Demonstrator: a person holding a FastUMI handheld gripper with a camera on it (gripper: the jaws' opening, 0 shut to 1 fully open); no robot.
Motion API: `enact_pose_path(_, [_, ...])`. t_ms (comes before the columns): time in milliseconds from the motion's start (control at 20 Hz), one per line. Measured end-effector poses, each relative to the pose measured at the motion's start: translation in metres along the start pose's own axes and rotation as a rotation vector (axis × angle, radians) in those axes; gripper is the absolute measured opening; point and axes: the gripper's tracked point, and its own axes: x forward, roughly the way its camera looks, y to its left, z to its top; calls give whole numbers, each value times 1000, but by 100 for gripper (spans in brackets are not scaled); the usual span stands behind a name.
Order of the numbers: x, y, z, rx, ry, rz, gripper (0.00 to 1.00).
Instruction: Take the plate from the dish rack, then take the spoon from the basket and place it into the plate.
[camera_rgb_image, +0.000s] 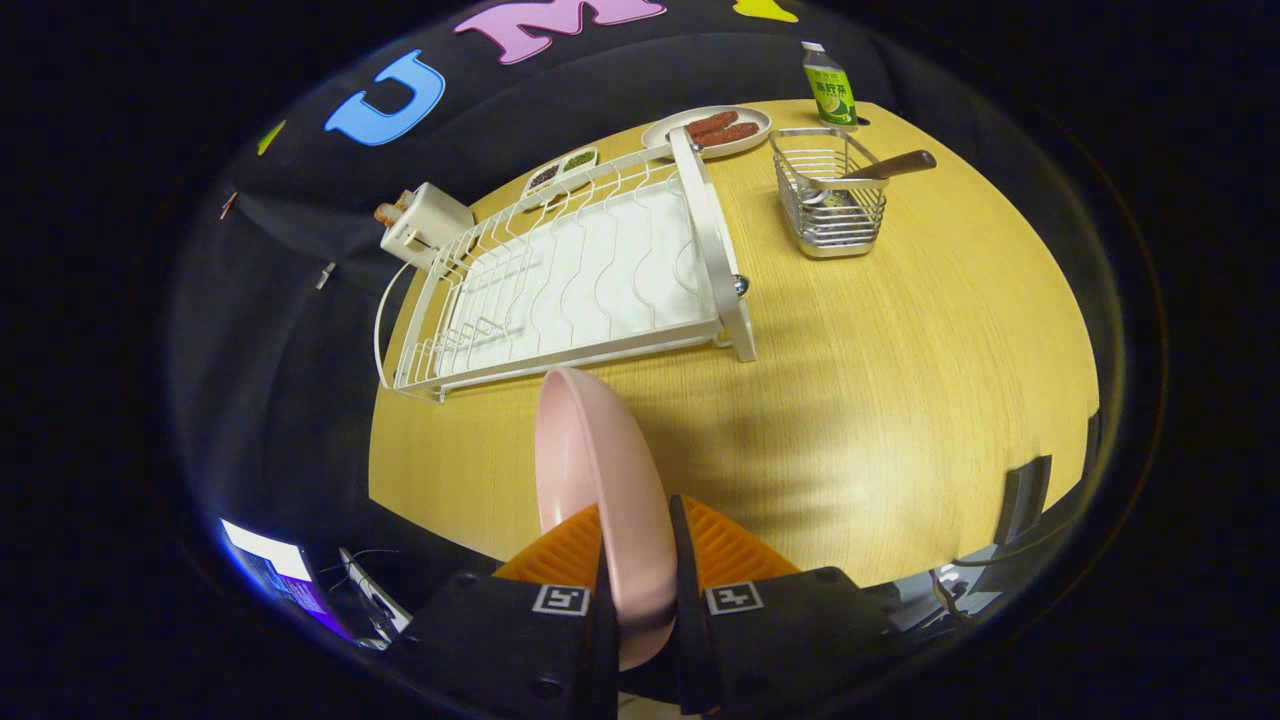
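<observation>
A pink plate (590, 470) stands on edge between my fingers, and my gripper (637, 555) is shut on its rim, holding it above the wooden table (900, 380). Beyond the plate lies the white dish rack (570, 280), with no dishes in its slots. To the right of the rack stands a wire basket (830, 195) holding a spoon (880, 168) whose brown wooden handle sticks out over the basket's right rim.
A plate of sausages (710, 130) and a green bottle (830, 88) stand at the table's far side. A small dish with two compartments (562, 170) and a white box (425, 225) sit behind the rack. Bare tabletop stretches right of the fingers.
</observation>
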Motion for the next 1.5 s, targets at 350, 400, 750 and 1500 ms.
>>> enact_pose_path(350, [15, -13, -4, 34, 5, -30, 32])
enact_pose_path(400, [16, -17, -3, 24, 0, -45, 35])
enact_pose_path(750, [9, -41, 14, -82, -82, -121, 48])
enact_pose_path(1500, [-81, -123, 207, -260, -547, -251, 77])
